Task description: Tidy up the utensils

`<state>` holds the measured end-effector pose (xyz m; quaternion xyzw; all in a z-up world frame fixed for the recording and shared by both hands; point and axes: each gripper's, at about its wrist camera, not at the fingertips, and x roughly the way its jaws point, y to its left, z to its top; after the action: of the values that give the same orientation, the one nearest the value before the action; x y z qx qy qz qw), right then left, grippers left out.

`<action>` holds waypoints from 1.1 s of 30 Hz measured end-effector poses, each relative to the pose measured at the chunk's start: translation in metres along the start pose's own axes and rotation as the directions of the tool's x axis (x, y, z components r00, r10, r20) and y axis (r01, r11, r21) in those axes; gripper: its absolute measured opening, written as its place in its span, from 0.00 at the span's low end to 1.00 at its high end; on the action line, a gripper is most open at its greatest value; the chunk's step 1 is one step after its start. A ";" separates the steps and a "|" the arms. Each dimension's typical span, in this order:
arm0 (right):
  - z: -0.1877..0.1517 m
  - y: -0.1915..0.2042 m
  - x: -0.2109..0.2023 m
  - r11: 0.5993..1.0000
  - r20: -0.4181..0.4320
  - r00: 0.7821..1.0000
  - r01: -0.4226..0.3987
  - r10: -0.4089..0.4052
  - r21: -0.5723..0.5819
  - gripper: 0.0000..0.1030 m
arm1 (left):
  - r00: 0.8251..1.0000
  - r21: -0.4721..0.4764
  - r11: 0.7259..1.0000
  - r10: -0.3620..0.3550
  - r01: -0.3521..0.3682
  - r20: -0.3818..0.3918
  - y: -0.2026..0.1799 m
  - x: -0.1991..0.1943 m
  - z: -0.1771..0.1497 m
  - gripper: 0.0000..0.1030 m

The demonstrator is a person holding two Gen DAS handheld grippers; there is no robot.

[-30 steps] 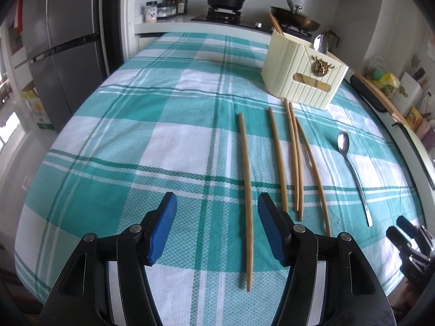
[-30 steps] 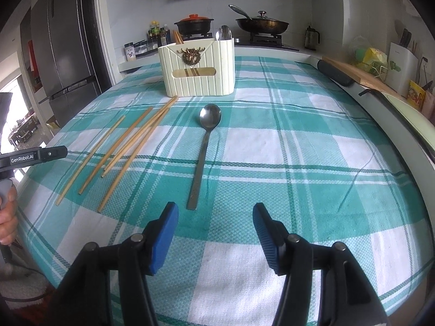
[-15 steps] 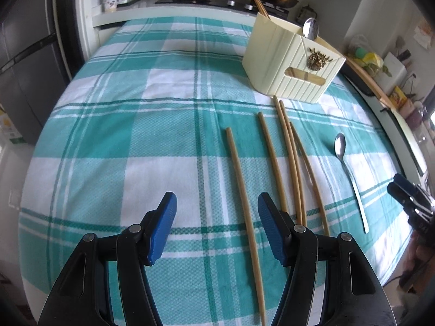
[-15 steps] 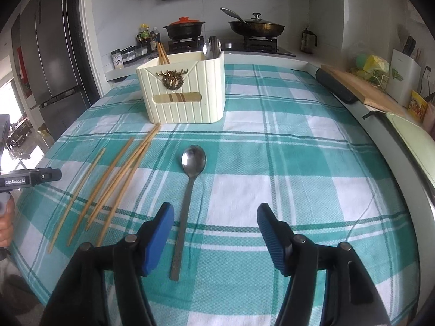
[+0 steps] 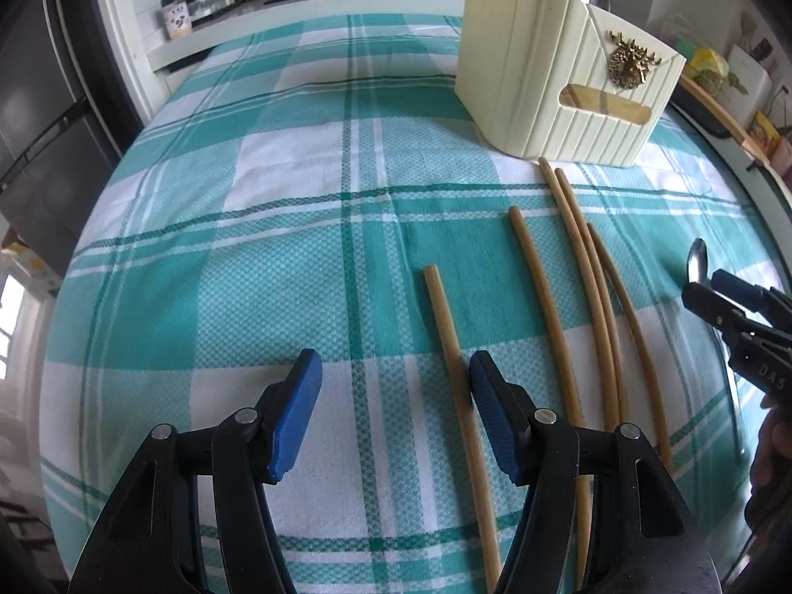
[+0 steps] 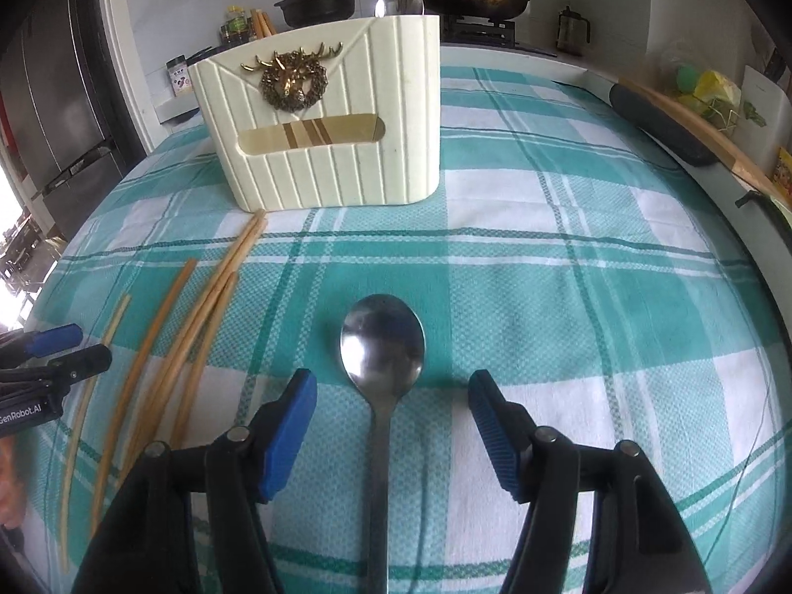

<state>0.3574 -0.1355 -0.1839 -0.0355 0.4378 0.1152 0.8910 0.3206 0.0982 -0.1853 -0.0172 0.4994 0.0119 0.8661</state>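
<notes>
Right tongs (image 6: 391,406) released, jaws straddling the metal spoon (image 6: 382,346) on the desk (image 6: 569,297); left tongs (image 5: 393,403) released beside the chopsticks (image 5: 544,297).

Left gripper (image 5: 393,413) and right gripper (image 6: 391,413) gape, angled downward.

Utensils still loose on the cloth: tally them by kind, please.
Chopsticks: 5
Spoon: 1
Total: 6, all lying flat on the checked cloth in front of the cream holder.
</notes>
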 end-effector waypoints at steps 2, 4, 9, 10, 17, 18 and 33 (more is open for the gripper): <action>0.005 0.002 0.005 1.000 -0.001 1.000 0.016 -0.016 -0.002 0.63 | 1.000 0.008 1.000 0.008 -0.008 0.002 -0.003 0.001 0.002 0.55; 0.006 0.004 0.007 0.998 0.016 0.998 0.060 -0.060 -0.017 0.53 | 1.000 0.027 1.000 0.002 -0.002 0.012 -0.009 0.000 0.001 0.41; 0.008 -0.009 -0.001 1.000 0.068 0.998 0.013 -0.015 0.028 0.35 | 0.999 0.021 1.000 -0.017 0.017 0.033 -0.013 -0.002 0.002 0.05; 0.007 -0.012 -0.006 0.999 0.091 0.996 -0.011 0.007 0.038 0.35 | 0.999 0.007 1.000 -0.025 0.025 0.034 -0.011 -0.003 0.002 0.05; 0.002 -0.024 -0.078 0.990 0.270 0.955 -0.138 0.127 0.022 0.35 | 0.984 -0.022 0.999 -0.031 0.035 0.175 -0.009 -0.060 0.002 0.05; 0.002 -0.025 -0.089 0.989 0.293 0.946 -0.148 0.138 0.015 0.35 | 0.980 -0.026 0.999 -0.033 0.039 0.196 -0.009 -0.071 0.001 0.05; -0.008 -0.035 -0.184 0.981 0.480 0.857 -0.186 0.185 -0.047 0.30 | 0.918 -0.064 0.989 -0.102 0.136 0.383 -0.002 -0.173 -0.012 0.05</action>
<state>0.2511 -0.2030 -0.0447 0.0373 0.2034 0.2054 0.9566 0.2234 0.0953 -0.0414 -0.0838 0.3200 -0.0154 0.9436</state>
